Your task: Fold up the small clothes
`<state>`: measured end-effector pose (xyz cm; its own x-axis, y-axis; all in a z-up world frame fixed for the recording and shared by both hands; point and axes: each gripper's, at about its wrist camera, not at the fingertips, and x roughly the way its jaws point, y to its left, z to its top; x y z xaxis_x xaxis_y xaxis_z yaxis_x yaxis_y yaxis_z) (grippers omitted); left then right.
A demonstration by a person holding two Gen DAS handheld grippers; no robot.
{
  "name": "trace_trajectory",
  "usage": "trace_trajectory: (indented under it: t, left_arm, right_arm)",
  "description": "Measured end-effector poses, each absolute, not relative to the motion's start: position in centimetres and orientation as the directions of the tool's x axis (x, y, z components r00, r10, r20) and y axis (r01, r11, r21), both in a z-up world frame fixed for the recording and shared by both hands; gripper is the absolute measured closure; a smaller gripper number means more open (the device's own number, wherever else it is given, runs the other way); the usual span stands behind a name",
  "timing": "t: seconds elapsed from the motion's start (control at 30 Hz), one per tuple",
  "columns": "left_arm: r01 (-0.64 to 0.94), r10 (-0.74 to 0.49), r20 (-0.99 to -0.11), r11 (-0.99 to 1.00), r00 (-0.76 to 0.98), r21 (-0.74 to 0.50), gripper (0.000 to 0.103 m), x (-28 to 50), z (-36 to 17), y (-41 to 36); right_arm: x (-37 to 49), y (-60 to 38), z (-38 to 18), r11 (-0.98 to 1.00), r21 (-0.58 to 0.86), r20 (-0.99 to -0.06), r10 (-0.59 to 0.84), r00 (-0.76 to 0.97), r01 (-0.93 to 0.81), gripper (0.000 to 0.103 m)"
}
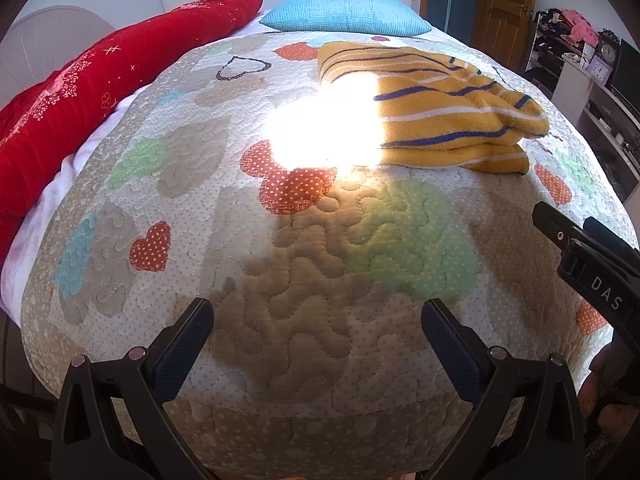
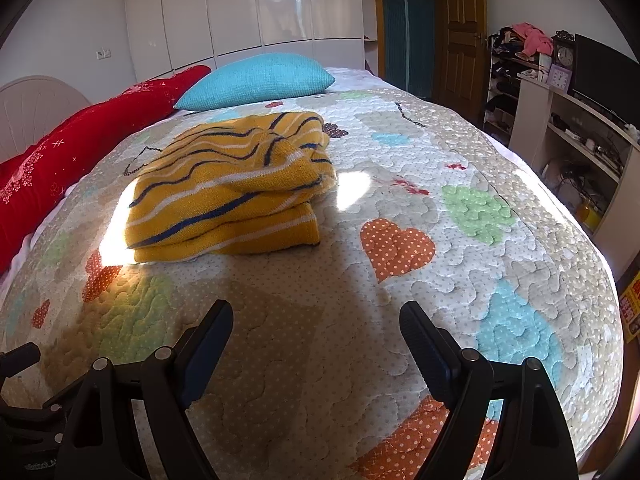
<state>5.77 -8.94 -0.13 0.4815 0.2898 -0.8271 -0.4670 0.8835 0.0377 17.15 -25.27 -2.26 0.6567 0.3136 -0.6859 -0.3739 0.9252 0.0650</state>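
Observation:
A yellow knit garment with navy and white stripes (image 1: 436,112) lies folded in a thick stack on the quilted bed, far right in the left wrist view and centre left in the right wrist view (image 2: 228,192). My left gripper (image 1: 318,312) is open and empty, low over the quilt near the bed's front edge, well short of the garment. My right gripper (image 2: 316,314) is open and empty, also near the front edge, a short way in front of the garment. The right gripper's body shows at the right edge of the left wrist view (image 1: 588,268).
The heart-patterned quilt (image 2: 460,280) covers the bed. A turquoise pillow (image 2: 256,80) and a red blanket (image 2: 80,148) lie at the far side. A bright sun patch (image 1: 324,128) falls beside the garment. Shelves with clutter and clocks (image 2: 568,100) stand to the right.

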Motion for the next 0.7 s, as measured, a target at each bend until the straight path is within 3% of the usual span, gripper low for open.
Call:
trace_trajectory:
  t: [0.7]
  left_arm:
    - [-0.429, 0.192, -0.855, 0.902, 0.481, -0.039, 0.000, 5.8, -1.0, -8.9]
  right_arm:
    - [16.4, -24.5, -2.0, 0.918, 0.057, -0.683, 0.324, 0.655, -0.393, 0.013]
